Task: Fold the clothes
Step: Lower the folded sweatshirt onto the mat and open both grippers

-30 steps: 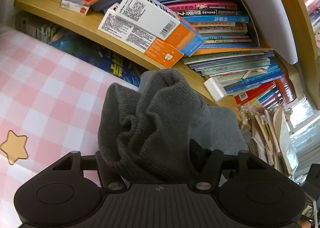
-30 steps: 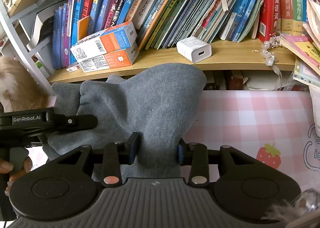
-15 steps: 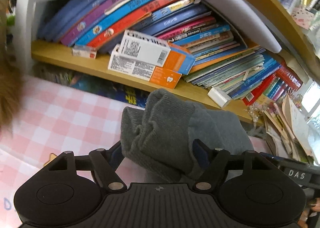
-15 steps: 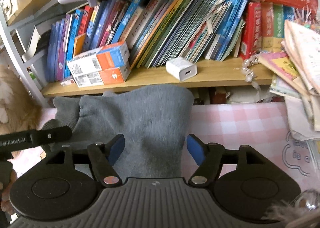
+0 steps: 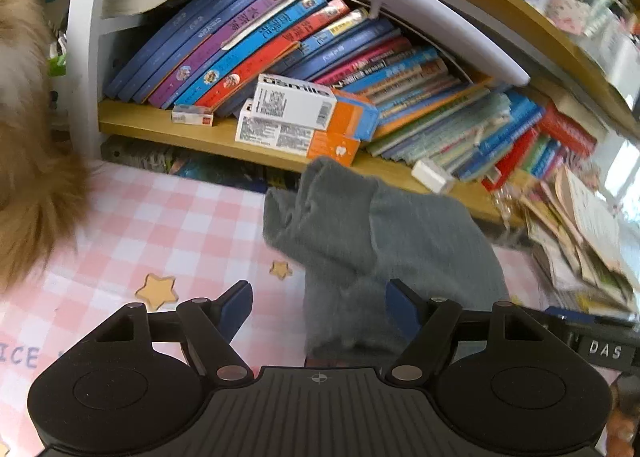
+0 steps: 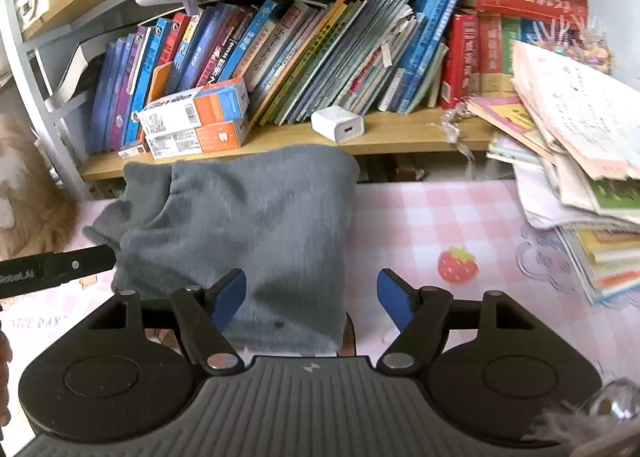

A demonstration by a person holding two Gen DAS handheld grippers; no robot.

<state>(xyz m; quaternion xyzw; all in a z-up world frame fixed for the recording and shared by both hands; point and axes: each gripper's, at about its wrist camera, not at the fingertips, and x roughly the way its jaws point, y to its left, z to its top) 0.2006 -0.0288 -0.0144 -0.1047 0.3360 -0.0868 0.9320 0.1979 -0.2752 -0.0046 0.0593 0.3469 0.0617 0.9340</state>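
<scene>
1. The table (image 6: 460, 217), under a pink checked cloth with star and strawberry prints, is the work surface; it butts against a bookshelf (image 6: 400, 135) crowded with leaning books, so the free area for folding is narrow.
2. The grey knitted garment (image 6: 256, 225) lies on the cloth just in front of the shelf, doubled into a rough rectangle. One end is bunched into ribbed folds (image 5: 320, 209), which suggests the fold is laid down but not yet smoothed.
3. The right gripper (image 6: 312, 297) hovers low over the garment's near edge with its jaws spread wide, holding nothing; cloth lies under the left finger only.
4. The left gripper (image 5: 318, 307) is likewise wide open and empty, the garment lying between and ahead of its fingers, apparently let go so it can settle.
5. Two stacked cartons (image 6: 196, 123) and a white charger (image 6: 338, 125) sit on the shelf ledge, clear of the work.
</scene>
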